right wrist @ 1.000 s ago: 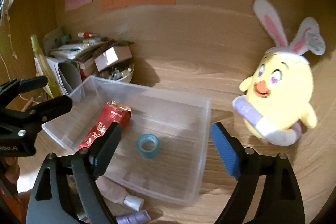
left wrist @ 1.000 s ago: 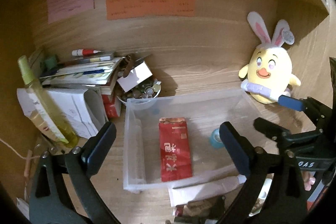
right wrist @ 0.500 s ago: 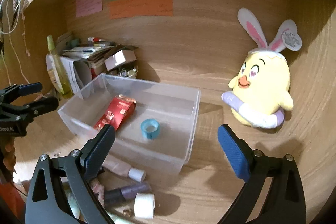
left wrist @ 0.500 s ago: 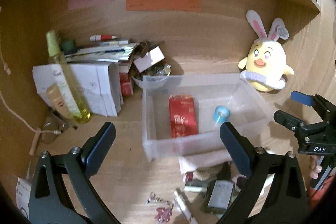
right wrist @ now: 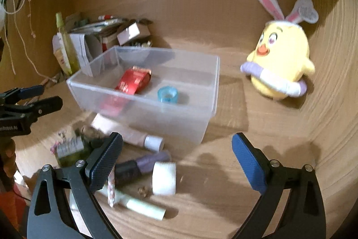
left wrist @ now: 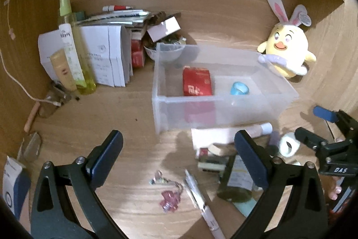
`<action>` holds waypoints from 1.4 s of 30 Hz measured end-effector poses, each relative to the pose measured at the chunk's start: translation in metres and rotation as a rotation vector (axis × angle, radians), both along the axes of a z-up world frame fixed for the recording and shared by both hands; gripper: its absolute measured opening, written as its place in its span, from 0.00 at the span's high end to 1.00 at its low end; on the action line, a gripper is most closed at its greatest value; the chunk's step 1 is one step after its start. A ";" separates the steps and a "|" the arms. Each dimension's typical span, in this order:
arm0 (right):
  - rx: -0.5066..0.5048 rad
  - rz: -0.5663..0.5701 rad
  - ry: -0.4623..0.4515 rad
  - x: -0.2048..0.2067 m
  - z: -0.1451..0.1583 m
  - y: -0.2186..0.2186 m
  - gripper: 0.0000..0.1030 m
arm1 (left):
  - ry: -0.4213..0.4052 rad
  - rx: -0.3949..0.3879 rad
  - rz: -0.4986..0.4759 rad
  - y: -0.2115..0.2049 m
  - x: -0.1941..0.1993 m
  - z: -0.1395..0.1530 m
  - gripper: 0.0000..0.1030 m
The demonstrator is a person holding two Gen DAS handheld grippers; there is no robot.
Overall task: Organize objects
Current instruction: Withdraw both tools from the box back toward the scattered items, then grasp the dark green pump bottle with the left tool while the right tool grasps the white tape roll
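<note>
A clear plastic bin (left wrist: 170, 104) (right wrist: 201, 124) stands on the wooden desk. It holds a red packet (left wrist: 197, 82) (right wrist: 134, 81) and a blue tape ring (left wrist: 239, 89) (right wrist: 167, 93). Loose items lie in front of it: a pink tube (right wrist: 129, 134), a purple bottle (right wrist: 143, 164), a white tape roll (right wrist: 163, 178) (left wrist: 288, 145), a green bottle (left wrist: 237, 183), a pen (left wrist: 201, 201) and a pink charm (left wrist: 169, 199). My left gripper (left wrist: 179, 156) and right gripper (right wrist: 176, 160) are both open, empty and hover before the bin.
A yellow chick plush (left wrist: 287, 53) (right wrist: 279, 59) sits right of the bin. A yellow spray bottle (left wrist: 73, 44), papers and boxes (left wrist: 105, 55) and a bowl of small bits (left wrist: 165, 46) crowd the back left. Wooden walls close the back and sides.
Both grippers have pulled back from the bin and lowered. The clutter in front of the bin has come into view. Both stay open and empty.
</note>
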State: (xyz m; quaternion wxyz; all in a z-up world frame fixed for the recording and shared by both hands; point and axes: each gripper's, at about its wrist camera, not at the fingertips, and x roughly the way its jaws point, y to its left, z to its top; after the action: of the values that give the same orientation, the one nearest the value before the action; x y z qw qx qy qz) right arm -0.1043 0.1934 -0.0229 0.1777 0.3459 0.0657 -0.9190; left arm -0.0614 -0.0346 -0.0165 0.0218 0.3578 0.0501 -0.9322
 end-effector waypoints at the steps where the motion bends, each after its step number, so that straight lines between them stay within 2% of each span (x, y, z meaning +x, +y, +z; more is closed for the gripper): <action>1: -0.003 -0.003 -0.010 0.001 -0.004 0.001 0.05 | -0.001 0.004 -0.006 0.002 0.003 -0.001 0.02; 10: -0.062 -0.035 -0.090 0.007 -0.027 0.015 0.08 | -0.028 0.039 -0.080 0.026 0.018 -0.014 0.02; 12: -0.063 -0.031 -0.101 0.008 -0.030 0.015 0.14 | -0.033 0.045 -0.096 0.031 0.018 -0.017 0.02; 14: -0.058 -0.017 -0.111 0.008 -0.033 0.012 0.26 | -0.031 0.048 -0.110 0.037 0.019 -0.020 0.02; 15: -0.058 -0.012 -0.115 0.009 -0.035 0.011 0.30 | -0.030 0.049 -0.116 0.039 0.019 -0.021 0.03; 17: -0.057 -0.001 -0.125 0.008 -0.037 0.009 0.38 | -0.028 0.050 -0.130 0.044 0.019 -0.023 0.11; 19: -0.055 0.010 -0.130 0.008 -0.039 0.007 0.45 | -0.038 0.051 -0.151 0.047 0.018 -0.025 0.23; 21: -0.052 0.017 -0.137 0.007 -0.040 0.005 0.50 | -0.043 0.057 -0.162 0.049 0.017 -0.027 0.26; 27: -0.054 0.029 -0.151 0.005 -0.042 0.003 0.63 | -0.066 0.066 -0.194 0.055 0.015 -0.035 0.44; 31: -0.054 0.032 -0.158 0.005 -0.042 0.001 0.69 | -0.073 0.067 -0.211 0.058 0.013 -0.038 0.48; 34: -0.056 0.032 -0.160 0.004 -0.042 0.001 0.78 | -0.075 0.061 -0.225 0.060 0.012 -0.040 0.54; 39: -0.071 0.013 -0.146 0.005 -0.041 0.005 0.78 | -0.074 0.098 -0.243 0.059 0.010 -0.041 0.59; 42: -0.073 0.005 -0.138 0.005 -0.039 0.008 0.78 | -0.066 0.090 -0.246 0.059 0.012 -0.040 0.60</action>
State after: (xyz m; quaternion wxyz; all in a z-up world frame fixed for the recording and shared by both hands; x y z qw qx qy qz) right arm -0.0997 0.2010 -0.0617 0.1967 0.4016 0.0206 -0.8942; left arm -0.0494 0.0246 -0.0568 -0.1071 0.3921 0.0467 -0.9125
